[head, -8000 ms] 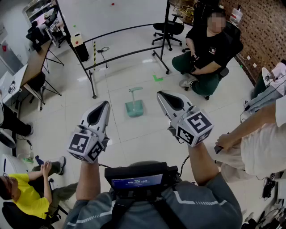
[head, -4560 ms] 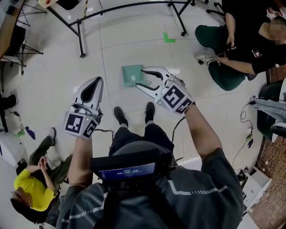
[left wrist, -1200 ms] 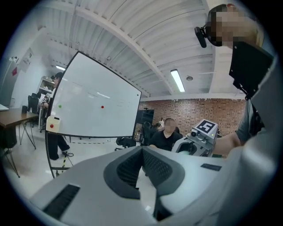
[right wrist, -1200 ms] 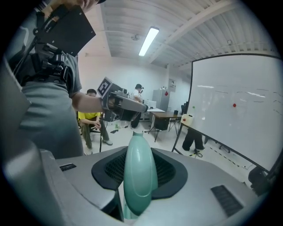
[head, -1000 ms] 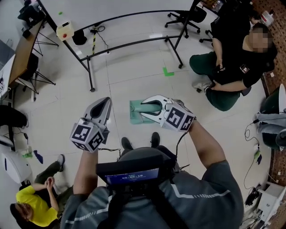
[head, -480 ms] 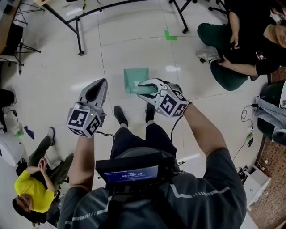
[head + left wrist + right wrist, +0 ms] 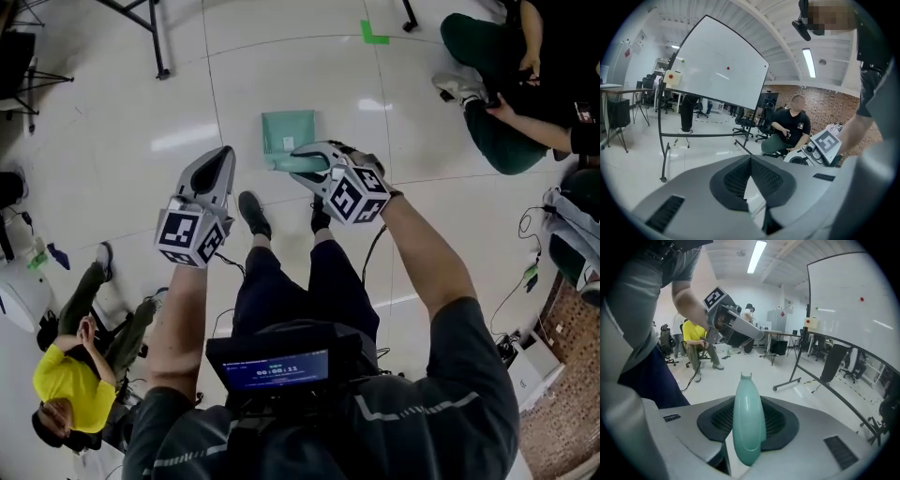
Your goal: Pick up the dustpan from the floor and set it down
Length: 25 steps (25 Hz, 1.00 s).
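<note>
Dustpan [image 7: 288, 131] gripped by its handle [image 7: 748, 427] in right gripper [image 7: 300, 160]; left gripper [image 7: 223, 159] beside dustpan, jaws together, empty

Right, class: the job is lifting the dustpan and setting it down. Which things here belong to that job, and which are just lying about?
Belongs to the job:
- dustpan, its handle clamped in the right gripper
- left gripper, shut and empty, taking no part

Just about:
- whiteboard on its stand
- green tape mark on the floor
- seated person in yellow
</note>
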Each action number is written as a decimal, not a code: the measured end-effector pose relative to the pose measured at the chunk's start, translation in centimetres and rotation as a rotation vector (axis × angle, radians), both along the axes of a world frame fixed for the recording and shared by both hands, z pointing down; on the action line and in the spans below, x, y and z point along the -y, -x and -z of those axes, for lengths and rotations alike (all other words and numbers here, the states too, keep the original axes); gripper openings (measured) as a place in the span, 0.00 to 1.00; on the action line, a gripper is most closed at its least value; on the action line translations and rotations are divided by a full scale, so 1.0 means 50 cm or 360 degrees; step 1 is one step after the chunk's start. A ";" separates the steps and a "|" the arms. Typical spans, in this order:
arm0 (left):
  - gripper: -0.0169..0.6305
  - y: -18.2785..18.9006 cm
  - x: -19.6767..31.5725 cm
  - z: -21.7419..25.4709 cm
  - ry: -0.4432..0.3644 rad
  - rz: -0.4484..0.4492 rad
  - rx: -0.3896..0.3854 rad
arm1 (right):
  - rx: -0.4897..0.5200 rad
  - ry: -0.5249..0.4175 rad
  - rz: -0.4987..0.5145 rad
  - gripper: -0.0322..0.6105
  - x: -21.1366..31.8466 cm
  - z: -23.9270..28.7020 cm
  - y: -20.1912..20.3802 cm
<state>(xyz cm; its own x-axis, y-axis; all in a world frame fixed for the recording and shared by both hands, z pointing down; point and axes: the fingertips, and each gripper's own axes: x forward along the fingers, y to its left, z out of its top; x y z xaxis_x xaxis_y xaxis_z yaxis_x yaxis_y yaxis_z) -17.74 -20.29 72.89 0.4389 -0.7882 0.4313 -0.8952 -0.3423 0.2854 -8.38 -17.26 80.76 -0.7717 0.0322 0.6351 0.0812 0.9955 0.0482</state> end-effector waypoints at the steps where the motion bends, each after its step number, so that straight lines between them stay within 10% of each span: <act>1: 0.07 -0.003 -0.001 -0.022 0.0010 0.0003 0.0004 | -0.0011 0.0007 0.0005 0.27 -0.001 -0.020 0.001; 12: 0.07 -0.027 0.004 -0.174 0.0114 0.0036 -0.0021 | -0.0042 0.0072 0.0017 0.27 -0.010 -0.134 0.002; 25: 0.07 -0.035 0.003 -0.141 0.0136 0.0044 -0.0048 | -0.0232 0.0234 0.0088 0.40 -0.092 -0.155 -0.043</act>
<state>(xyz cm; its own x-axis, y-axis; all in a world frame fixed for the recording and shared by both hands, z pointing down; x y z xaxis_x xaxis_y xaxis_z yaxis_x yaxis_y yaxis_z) -16.00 -20.43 79.95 0.4312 -0.7612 0.4845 -0.8946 -0.2909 0.3392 -6.26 -12.65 88.51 -0.6667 0.1727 0.7251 0.1314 0.9848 -0.1137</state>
